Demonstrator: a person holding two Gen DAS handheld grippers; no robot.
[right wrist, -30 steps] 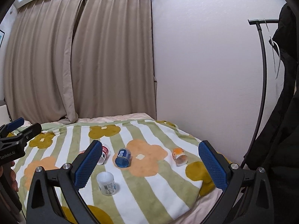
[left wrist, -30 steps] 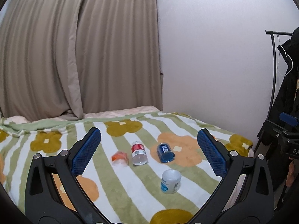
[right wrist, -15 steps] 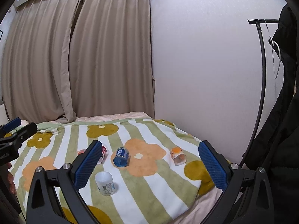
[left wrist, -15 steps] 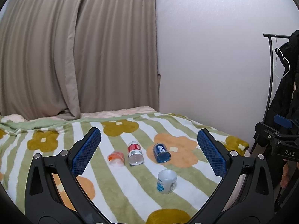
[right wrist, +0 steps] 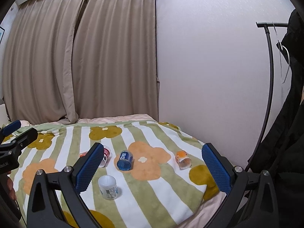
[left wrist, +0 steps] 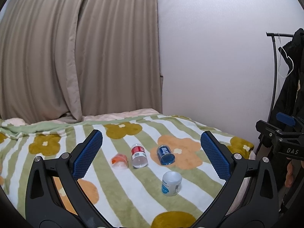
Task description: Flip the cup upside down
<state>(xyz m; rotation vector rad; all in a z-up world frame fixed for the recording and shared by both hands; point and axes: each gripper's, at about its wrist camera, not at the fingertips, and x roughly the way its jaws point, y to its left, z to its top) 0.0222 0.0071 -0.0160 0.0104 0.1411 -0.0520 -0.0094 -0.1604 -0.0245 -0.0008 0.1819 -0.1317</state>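
Several small cups lie on a flowered striped blanket. A white cup with a blue label stands with its flat end up; it also shows in the right wrist view. A blue cup, a red-labelled cup and an orange cup lie on their sides. A second orange cup lies near the bed's right edge. My left gripper is open and empty above the bed. My right gripper is open and empty too.
Beige curtains hang behind the bed and a white wall stands to the right. A coat rack with dark clothes is at far right. The bed's right edge drops off near the second orange cup.
Both grippers have shifted slightly, so the cups sit a little lower in the right wrist view and further left in the left wrist view. No cup has moved.
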